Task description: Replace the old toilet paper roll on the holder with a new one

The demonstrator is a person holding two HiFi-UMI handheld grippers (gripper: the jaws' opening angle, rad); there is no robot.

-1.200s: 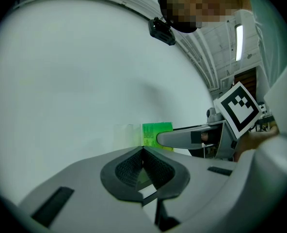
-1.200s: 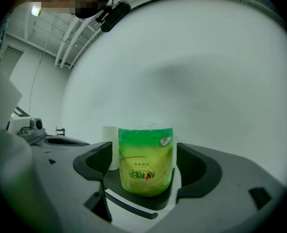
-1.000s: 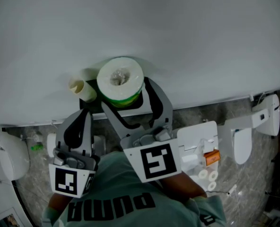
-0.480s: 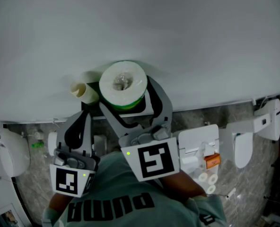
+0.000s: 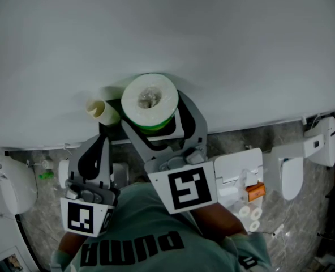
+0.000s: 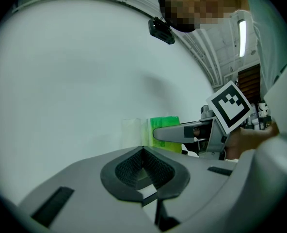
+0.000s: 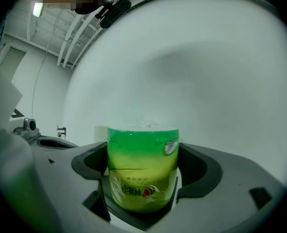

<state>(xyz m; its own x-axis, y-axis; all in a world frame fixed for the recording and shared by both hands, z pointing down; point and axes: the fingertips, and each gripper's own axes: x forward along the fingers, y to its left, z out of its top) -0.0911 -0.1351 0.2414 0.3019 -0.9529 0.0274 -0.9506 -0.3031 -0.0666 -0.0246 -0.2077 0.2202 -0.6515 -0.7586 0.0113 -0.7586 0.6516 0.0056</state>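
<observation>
**Black ledge at the wall, stone floor below**

A small black ledge (image 5: 110,128) sits against the white wall (image 5: 167,33). At its left an empty cardboard tube (image 5: 102,111) stands with its open end up. Just beside the tube a green-wrapped toilet roll (image 5: 150,100) is also on end; its base is hidden, so contact with the ledge cannot be told. Further down, the grey mottled floor (image 5: 241,136) carries a white fixture at the left (image 5: 9,186), another at the right (image 5: 289,171), a flat white unit (image 5: 235,166) and a small green thing (image 5: 43,175).
</observation>
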